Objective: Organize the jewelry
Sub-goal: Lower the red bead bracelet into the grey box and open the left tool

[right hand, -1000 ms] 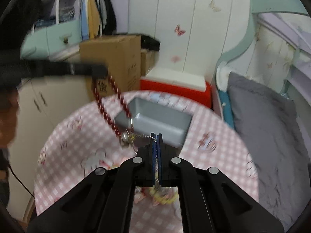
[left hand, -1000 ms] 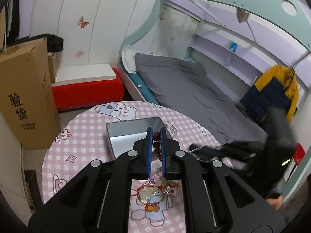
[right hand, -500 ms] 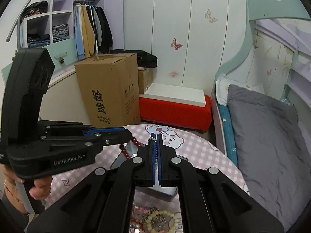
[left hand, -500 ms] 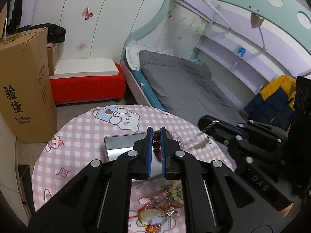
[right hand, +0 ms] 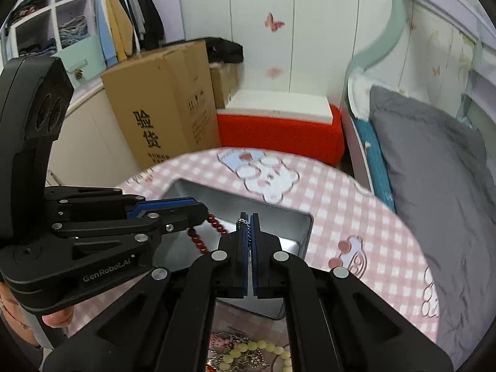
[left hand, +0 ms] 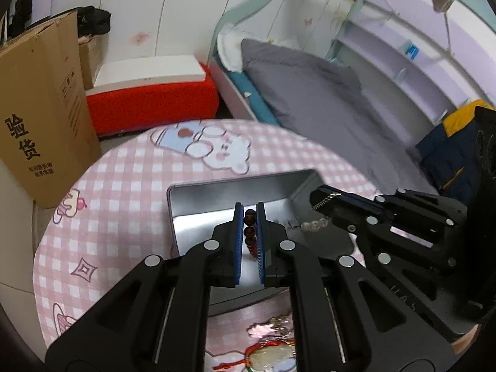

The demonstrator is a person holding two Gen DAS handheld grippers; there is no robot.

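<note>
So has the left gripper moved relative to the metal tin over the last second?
Yes. The left gripper, shut on the dark red bead string, has come forward and down over the metal tin, whose open inside now fills the space behind its tips.

Behind the round table with a pink checked cloth (right hand: 356, 204) stands a brown cardboard box (right hand: 167, 105) with printed characters. Beside it is a red bench with a white top (right hand: 282, 124). A grey blanket (left hand: 310, 93) covers the bed. Clothes (right hand: 124, 31) hang in the open wardrobe.

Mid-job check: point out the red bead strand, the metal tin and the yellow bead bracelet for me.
red bead strand (right hand: 198, 241): right wrist view, on the beads hanging below the left jaws.
metal tin (left hand: 217, 187): left wrist view, on its far rim.
yellow bead bracelet (right hand: 248, 347): right wrist view, on beads lying on the table.
</note>
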